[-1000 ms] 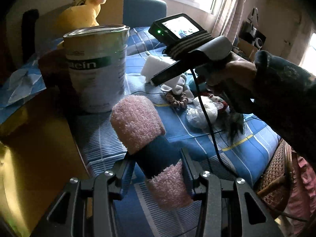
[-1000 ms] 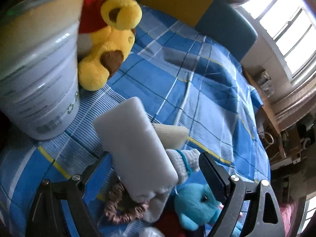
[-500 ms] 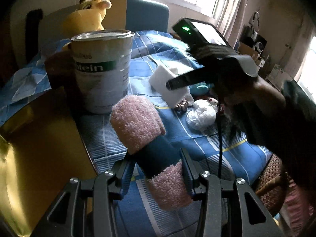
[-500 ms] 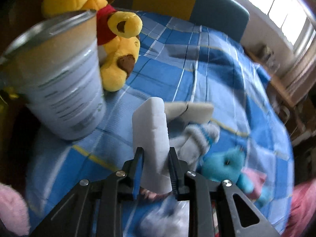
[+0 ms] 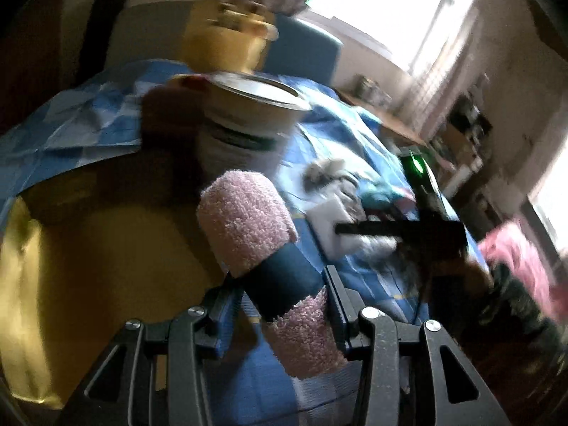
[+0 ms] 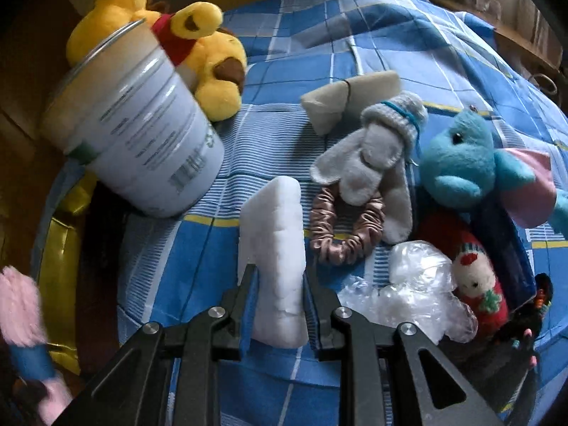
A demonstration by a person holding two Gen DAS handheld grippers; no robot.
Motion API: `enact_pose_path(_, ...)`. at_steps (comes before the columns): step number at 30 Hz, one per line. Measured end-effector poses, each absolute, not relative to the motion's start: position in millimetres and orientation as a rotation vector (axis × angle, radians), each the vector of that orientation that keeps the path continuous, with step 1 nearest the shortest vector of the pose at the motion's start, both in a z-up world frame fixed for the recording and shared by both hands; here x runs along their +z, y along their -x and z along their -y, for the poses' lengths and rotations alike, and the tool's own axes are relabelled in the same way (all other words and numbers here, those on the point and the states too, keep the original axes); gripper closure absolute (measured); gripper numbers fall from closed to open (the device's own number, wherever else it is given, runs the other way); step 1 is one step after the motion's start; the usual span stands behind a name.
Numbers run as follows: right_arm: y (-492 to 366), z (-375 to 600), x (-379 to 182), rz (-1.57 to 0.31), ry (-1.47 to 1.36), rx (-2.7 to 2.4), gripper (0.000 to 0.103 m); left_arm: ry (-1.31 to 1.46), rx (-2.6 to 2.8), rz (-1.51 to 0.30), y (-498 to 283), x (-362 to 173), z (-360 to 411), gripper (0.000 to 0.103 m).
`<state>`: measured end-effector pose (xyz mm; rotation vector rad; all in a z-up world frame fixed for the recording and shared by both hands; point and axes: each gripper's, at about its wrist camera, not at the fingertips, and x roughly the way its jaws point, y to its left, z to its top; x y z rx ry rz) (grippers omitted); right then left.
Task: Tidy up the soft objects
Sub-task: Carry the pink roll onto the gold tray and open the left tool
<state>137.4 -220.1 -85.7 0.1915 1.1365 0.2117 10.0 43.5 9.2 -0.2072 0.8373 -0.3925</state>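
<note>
My left gripper (image 5: 280, 284) is shut on a pink fuzzy roll (image 5: 248, 213) with a dark blue band, held tilted in the air in front of a large white can (image 5: 245, 120). My right gripper (image 6: 280, 277) is shut on a white sponge block (image 6: 275, 220), which stands on its narrow edge between the pads, above the blue checked cloth (image 6: 198, 284). In the left wrist view the right gripper (image 5: 401, 229) and the sponge (image 5: 328, 220) show to the right, blurred. The pink roll (image 6: 17, 301) appears at the left edge of the right wrist view.
The can (image 6: 142, 135) stands left of the sponge, a yellow plush bear (image 6: 209, 53) behind it. On the cloth lie a grey mitten (image 6: 365, 156), pink scrunchie (image 6: 344, 234), blue plush elephant (image 6: 461, 163), crumpled clear plastic (image 6: 415, 284), a red doll (image 6: 475, 277) and a beige pad (image 6: 348, 96). Gold fabric (image 5: 71, 266) lies left.
The right gripper's jaws closed on the white sponge, turned it onto its edge and drew back from the can. The left gripper swung and rolled with the pink roll still held.
</note>
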Motion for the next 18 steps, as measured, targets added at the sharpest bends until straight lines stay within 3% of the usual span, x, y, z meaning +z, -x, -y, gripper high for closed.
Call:
enact_pose_path(9,-142,227,-90,-1.148,-0.233,0.226,0.078,0.373,-0.207,-0.935,-43,-15,-135,0.058)
enact_pose_path(18,-142,228,-88,-1.141,-0.212,0.236,0.077,0.359,-0.167,-0.978,-110,-32,-141,0.057)
